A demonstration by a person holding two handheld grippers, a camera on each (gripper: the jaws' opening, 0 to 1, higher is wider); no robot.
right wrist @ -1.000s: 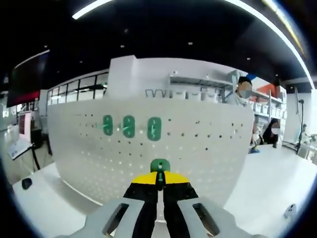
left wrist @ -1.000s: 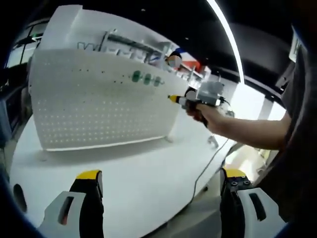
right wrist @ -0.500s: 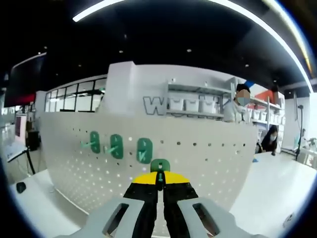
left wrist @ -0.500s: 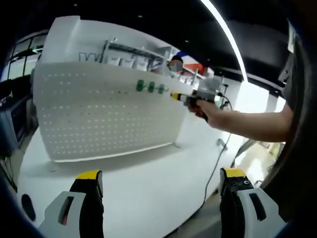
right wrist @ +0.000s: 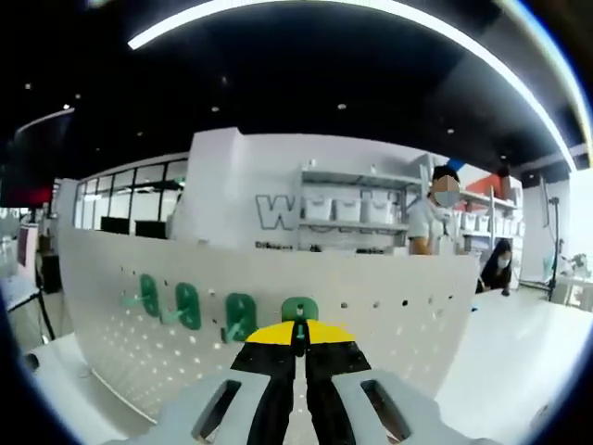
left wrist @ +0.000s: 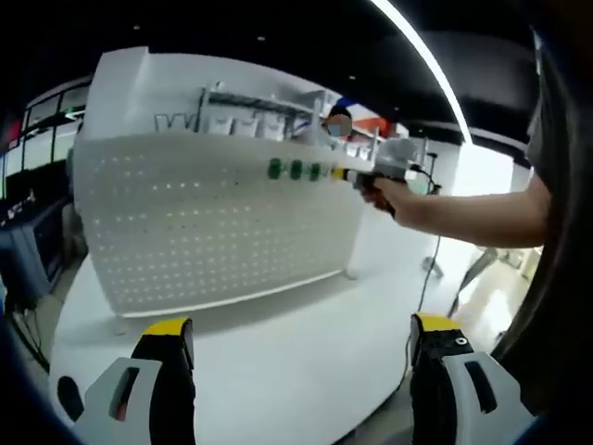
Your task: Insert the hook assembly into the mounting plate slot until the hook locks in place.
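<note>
Right gripper (right wrist: 298, 345) clamped on the green plastic hook assembly (right wrist: 299, 310) — upright, at the white perforated mounting plate (right wrist: 389, 315) beside three mounted rounded green hooks (right wrist: 190, 304) — while left gripper (left wrist: 296, 357) is spread, holding nothing.

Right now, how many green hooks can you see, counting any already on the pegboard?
4. Three sit in a row on the pegboard: left hook, middle hook, right hook. The fourth hook is pinched in the right tongs at the board, beside them.
</note>
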